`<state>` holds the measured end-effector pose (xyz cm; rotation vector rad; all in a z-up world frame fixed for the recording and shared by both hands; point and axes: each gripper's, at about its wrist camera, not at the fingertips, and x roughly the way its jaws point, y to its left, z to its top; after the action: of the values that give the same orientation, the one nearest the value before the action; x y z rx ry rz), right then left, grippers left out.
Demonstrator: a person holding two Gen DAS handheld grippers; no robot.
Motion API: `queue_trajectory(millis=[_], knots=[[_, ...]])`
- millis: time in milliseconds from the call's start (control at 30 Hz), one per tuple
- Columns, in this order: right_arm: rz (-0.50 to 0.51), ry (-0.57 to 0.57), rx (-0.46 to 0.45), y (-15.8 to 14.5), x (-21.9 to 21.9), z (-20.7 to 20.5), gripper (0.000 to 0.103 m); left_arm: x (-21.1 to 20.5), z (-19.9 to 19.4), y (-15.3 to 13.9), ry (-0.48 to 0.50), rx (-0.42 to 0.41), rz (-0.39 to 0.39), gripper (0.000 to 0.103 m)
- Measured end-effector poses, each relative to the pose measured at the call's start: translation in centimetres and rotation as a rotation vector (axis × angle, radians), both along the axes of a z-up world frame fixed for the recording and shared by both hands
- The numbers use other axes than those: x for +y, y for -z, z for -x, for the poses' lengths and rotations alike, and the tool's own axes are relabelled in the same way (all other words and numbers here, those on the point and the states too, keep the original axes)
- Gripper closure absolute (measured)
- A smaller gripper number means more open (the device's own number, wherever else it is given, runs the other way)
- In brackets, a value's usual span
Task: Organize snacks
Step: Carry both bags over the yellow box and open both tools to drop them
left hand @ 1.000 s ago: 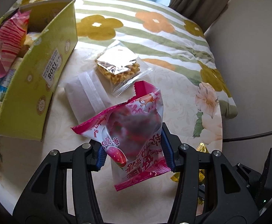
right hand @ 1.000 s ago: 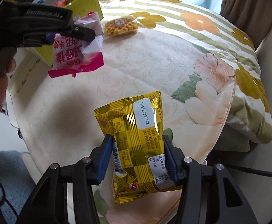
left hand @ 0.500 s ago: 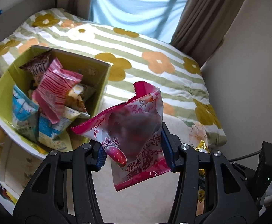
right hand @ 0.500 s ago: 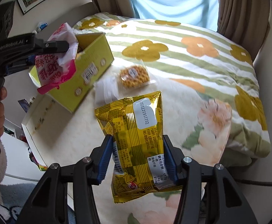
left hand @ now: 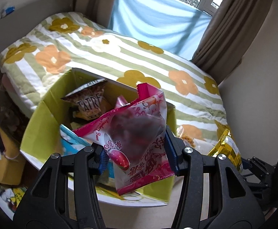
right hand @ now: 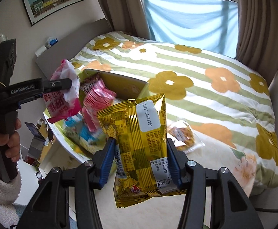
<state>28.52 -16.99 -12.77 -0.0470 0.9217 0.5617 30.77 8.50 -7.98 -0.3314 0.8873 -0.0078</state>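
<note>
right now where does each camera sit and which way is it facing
left wrist: on the left hand-held gripper, looking down over its pink snack bag into the green box; only its fingers show.
right wrist: on the right hand-held gripper, over its yellow packet; a hand shows.
shared: box, both snacks, bed.

Green box (left hand: pixel 43 114) open at top; interior crowded. Brown packet (left hand: pixel 90 103) stands against far wall, pink striped packet (right hand: pixel 97 99) and blue packets (left hand: pixel 70 143) fill the near side. Little bare floor visible inside. Pink pouch (left hand: pixel 139 133) hangs above the box mouth, blocking a straight drop there. Gold packet (right hand: pixel 140 143) hangs just right of the box. Right of the box, waffle packet (right hand: pixel 180 135) lies on the table (right hand: pixel 215 164); surface beyond it bare.
</note>
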Motion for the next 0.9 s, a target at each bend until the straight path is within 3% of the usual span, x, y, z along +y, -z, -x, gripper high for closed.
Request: queue_trajectory(millis=[200,367,433,500,533,900], knots=[[-0.021,0.015,0.028,0.8,5.9,-1.8,0.055,6.0,-3.2,2.3,0.024,0.048,-0.053,0.057],[-0.032,0.066,0.075,2.3,8.9,-1.8,0.055,8.4,-5.3,4.5,0.084,0.093,-0.041,0.056],[-0.036,0.083,0.095,2.8,9.4,-1.5,0.055,8.8,-5.6,4.9,0.103,0.088,-0.046,0.044],[-0.025,0.101,0.111,3.2,9.9,-1.3,0.055,9.0,-5.8,5.0,0.102,0.081,-0.089,0.004],[-0.021,0.107,0.118,3.3,10.1,-1.4,0.055,9.2,-5.6,4.9,0.092,0.069,-0.115,0.000],[-0.006,0.143,0.128,3.8,11.4,-0.8,0.055,11.7,-2.5,4.6,0.068,0.038,-0.076,0.000]])
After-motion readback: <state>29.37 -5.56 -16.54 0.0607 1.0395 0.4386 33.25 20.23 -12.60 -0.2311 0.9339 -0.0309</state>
